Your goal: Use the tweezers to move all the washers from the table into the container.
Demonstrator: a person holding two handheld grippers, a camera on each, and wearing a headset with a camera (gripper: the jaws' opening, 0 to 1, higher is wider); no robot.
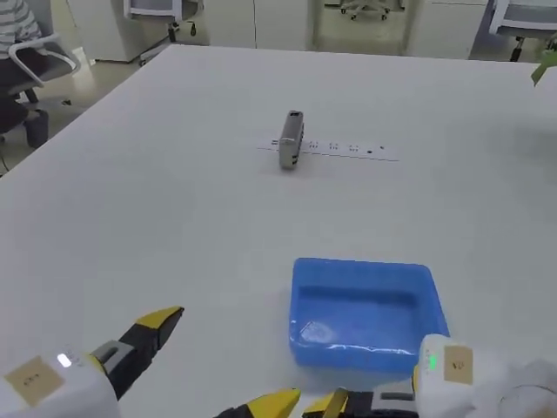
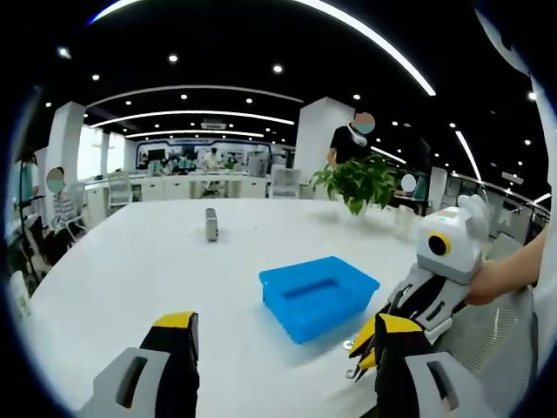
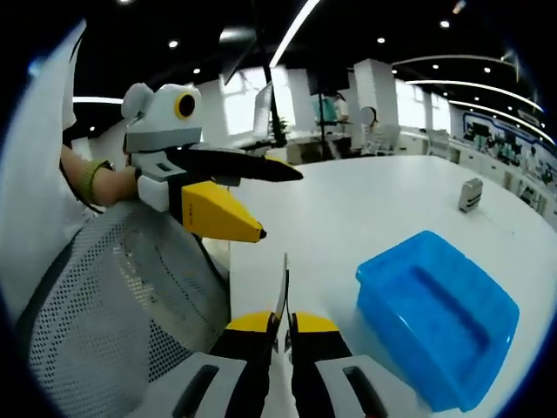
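A blue plastic container [image 1: 361, 305] stands on the white table [image 1: 174, 192], near its front edge. My left gripper [image 1: 224, 359] is low at the front left of the container, open, with nothing between its yellow-tipped jaws. In the left gripper view the same open gripper [image 2: 283, 335] faces the container [image 2: 318, 292]. My right gripper [image 1: 335, 402] lies just in front of the container, pointing left. It [image 3: 283, 322] is shut on thin metal tweezers [image 3: 284, 283], whose tip points toward the left gripper [image 3: 218, 205]. The container [image 3: 435, 318] lies to the right there.
A small grey block [image 1: 291, 139] sits on a flat white strip [image 1: 348, 149] mid-table. Office chairs [image 1: 35, 61] stand beyond the table's far left edge. A mesh chair [image 3: 113, 296] is close behind the front edge. A potted plant [image 2: 361, 183] and people stand in the background.
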